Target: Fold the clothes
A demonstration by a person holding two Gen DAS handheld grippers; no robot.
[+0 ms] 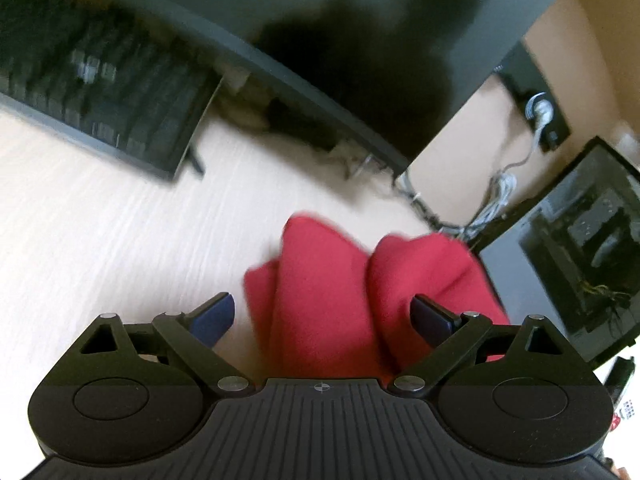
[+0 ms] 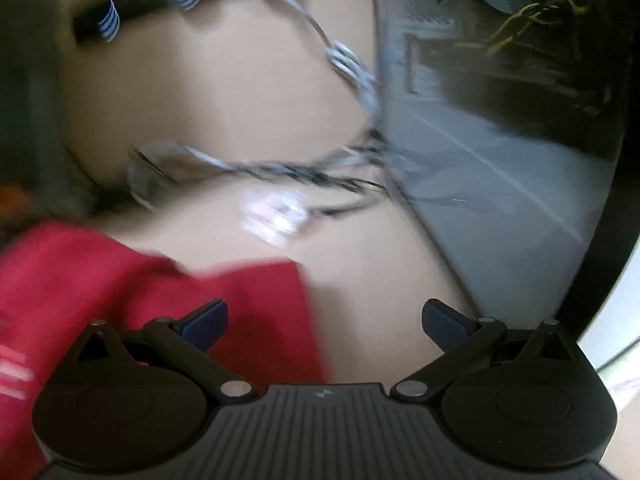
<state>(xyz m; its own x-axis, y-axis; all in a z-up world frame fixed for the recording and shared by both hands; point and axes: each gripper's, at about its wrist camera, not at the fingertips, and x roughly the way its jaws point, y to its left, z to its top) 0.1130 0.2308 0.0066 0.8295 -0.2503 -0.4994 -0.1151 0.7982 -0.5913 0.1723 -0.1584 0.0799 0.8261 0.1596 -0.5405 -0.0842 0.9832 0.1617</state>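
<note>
Left wrist view: the left gripper (image 1: pixel 323 314) is standing spread wide, its blue fingertips (image 1: pixel 214 318) apart and gripping nothing. The red garment (image 1: pixel 340 280) is lying bunched on the pale desk (image 1: pixel 100 240), between and just beyond the fingers. Far left a black keyboard (image 1: pixel 104 100) is sitting; far right, a tangle of cables (image 1: pixel 496 196).

Right wrist view — blurred — the right gripper (image 2: pixel 325 322) is likewise spread, holding nothing. The red garment (image 2: pixel 140 300) is lying near left, under the left fingertip; white cables (image 2: pixel 280 172) are trailing farther off, beside a dark glass-sided case (image 2: pixel 500 140) at right.
</note>
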